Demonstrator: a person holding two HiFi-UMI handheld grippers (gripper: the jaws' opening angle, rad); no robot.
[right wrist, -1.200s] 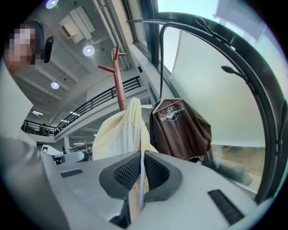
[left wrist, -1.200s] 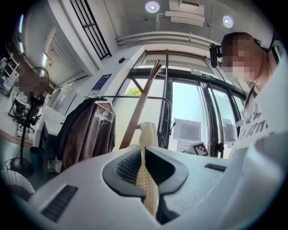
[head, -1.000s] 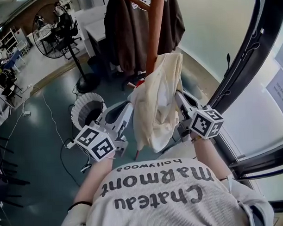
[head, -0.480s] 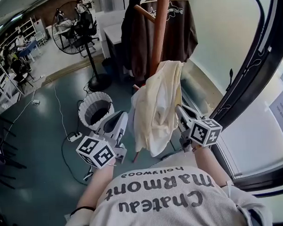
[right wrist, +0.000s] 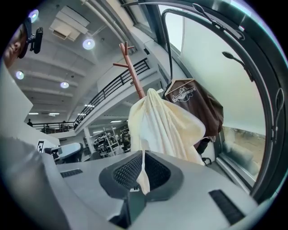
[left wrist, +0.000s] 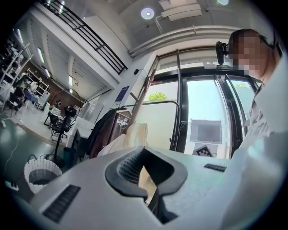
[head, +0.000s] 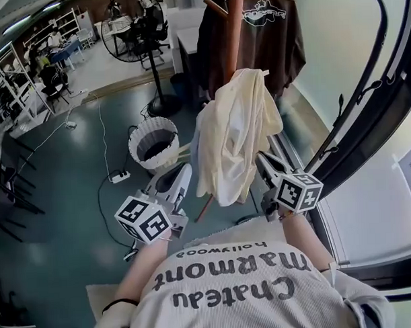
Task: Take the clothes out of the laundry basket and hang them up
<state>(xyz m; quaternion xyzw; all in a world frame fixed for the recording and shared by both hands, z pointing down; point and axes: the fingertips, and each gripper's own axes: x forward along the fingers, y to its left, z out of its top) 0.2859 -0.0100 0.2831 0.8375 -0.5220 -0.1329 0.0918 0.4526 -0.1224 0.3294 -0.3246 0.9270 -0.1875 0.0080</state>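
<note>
A cream garment [head: 235, 132] hangs draped on the brown coat rack pole [head: 233, 31], next to a dark brown jacket [head: 268, 37]. My right gripper [head: 265, 163] sits low at the garment's right side. In the right gripper view it [right wrist: 141, 179] is shut, with a strip of the cream garment [right wrist: 162, 130] pinched between its pads. My left gripper [head: 182, 175] sits beside the garment's lower left edge. Its jaws [left wrist: 148, 179] are shut with nothing seen between them. The white laundry basket [head: 154, 141] stands on the floor to the left of the rack.
A standing fan [head: 130, 28] and desks are far back at the left. A power strip and cable [head: 120, 176] lie on the floor beside the basket. A dark curved window frame [head: 365, 107] runs close along the right.
The cream garment now sits higher against the rack pole. My left gripper has dropped away from the cloth's left edge. The right gripper stays at the cloth.
</note>
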